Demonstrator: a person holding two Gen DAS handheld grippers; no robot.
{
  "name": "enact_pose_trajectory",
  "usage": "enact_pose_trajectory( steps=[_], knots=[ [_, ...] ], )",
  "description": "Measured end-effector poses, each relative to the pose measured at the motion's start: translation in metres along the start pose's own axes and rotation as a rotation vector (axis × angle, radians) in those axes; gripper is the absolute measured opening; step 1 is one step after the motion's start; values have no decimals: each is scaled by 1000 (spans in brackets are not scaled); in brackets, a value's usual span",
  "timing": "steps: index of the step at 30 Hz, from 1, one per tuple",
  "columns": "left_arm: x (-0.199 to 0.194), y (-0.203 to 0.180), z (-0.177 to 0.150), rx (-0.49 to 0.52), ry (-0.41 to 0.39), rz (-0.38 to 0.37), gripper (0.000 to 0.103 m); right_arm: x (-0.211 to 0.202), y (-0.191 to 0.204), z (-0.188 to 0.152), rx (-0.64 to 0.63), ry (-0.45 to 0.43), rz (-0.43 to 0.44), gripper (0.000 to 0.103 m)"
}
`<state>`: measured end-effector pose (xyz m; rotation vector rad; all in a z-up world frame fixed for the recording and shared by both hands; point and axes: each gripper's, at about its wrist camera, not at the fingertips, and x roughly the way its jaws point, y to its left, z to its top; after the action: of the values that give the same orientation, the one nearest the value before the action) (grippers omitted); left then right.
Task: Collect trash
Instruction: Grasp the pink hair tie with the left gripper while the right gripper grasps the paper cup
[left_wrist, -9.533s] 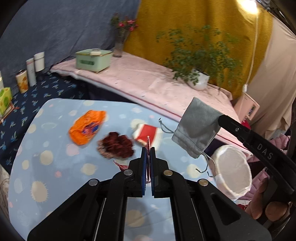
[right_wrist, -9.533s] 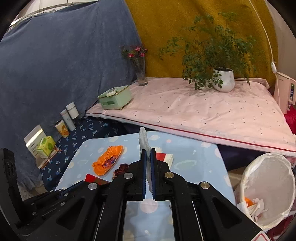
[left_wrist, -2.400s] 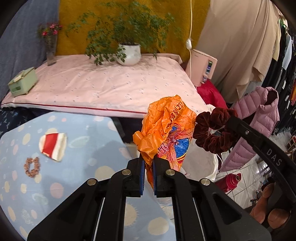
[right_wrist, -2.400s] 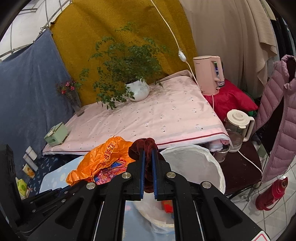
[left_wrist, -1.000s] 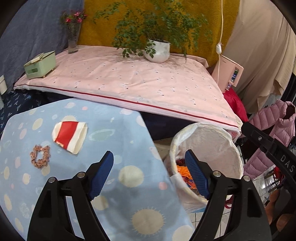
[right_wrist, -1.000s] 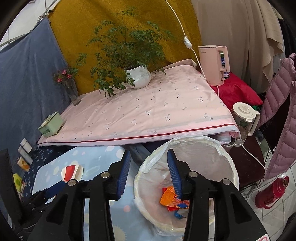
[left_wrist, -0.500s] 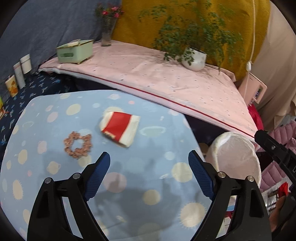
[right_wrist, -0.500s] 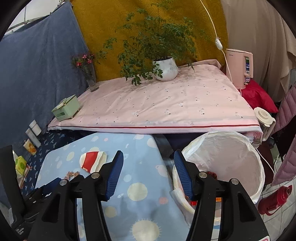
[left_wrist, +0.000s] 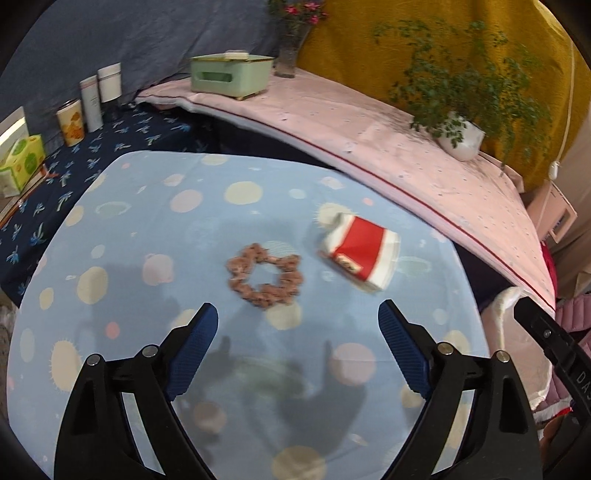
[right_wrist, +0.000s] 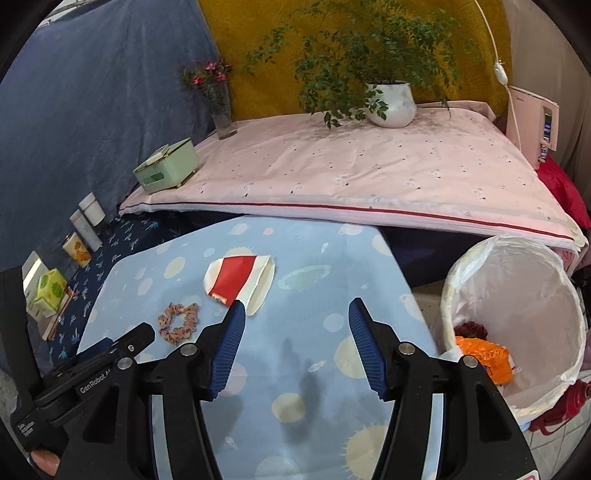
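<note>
A flattened red-and-white paper cup (left_wrist: 364, 253) (right_wrist: 240, 278) and a pink-brown scrunchie (left_wrist: 266, 275) (right_wrist: 179, 322) lie on the blue dotted tablecloth (left_wrist: 147, 229) (right_wrist: 317, 258). My left gripper (left_wrist: 297, 332) is open and empty, hovering just short of the scrunchie. My right gripper (right_wrist: 297, 328) is open and empty above the table, right of the cup. The white-lined trash bin (right_wrist: 517, 314) stands right of the table and holds an orange wrapper (right_wrist: 487, 360) and a dark red scrunchie (right_wrist: 471, 328).
A low pink-covered platform (right_wrist: 369, 173) runs behind the table with a green box (right_wrist: 166, 171), a flower vase (right_wrist: 221, 110), a potted plant (right_wrist: 389, 98) and a pink kettle (right_wrist: 532, 122). Canisters (left_wrist: 92, 99) and a tissue box (left_wrist: 22, 164) stand at the left.
Both grippers dropped the orange wrapper and dark red scrunchie into the bin, opened, and swung left back over the table; the left one has come closer to the pink-brown scrunchie.
</note>
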<state>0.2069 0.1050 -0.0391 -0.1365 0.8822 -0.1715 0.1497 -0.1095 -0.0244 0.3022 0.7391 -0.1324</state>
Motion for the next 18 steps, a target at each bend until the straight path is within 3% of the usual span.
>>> enact_pose_trajectory(
  steps=[9,18],
  knots=[
    [34,55,5,-54,35,89,84,59,29,-6,-16,85,48,57],
    [84,71,23,-92,95,70,84,125,36,4,11,146,80,57]
  ],
)
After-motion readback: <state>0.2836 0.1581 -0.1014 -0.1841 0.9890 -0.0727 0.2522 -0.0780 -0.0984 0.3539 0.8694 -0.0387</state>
